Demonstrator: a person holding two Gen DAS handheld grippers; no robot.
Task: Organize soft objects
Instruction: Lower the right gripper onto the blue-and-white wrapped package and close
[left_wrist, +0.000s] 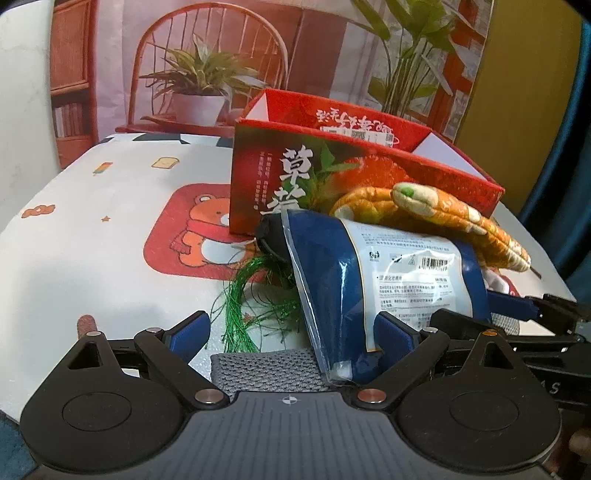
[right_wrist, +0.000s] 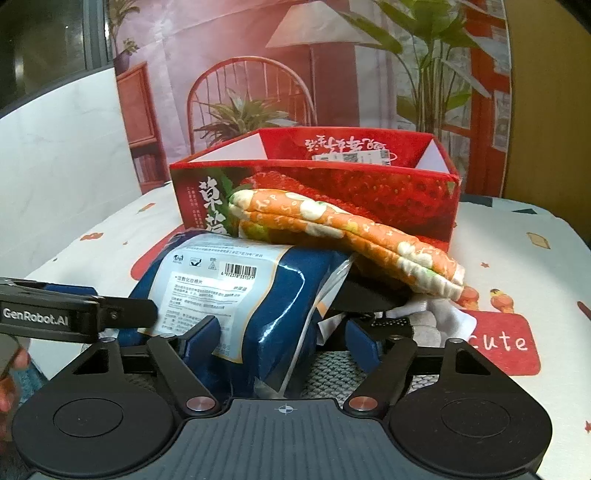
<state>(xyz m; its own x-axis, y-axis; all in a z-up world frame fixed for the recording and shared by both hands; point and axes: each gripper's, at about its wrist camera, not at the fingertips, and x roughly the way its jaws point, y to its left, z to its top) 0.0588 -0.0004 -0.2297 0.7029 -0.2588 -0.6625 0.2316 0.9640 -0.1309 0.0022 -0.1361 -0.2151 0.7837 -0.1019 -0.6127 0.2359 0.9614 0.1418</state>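
Blue pouch (right_wrist: 258, 314) — between open right tongs (right_wrist: 280, 341)

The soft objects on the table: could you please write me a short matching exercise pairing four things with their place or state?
Things:
1. blue plastic pouch
2. orange quilted cloth
3. red strawberry box
4. green tinsel

Places or states:
A. stands open-topped behind the pile
B. lies folded, draped over the pile, in front of the box
C. loose strands on the tablecloth, left of the pouch in the left wrist view
D. sits between the open fingers of the right gripper

Pairs: 1-D, 2-B, 3-A, 4-C
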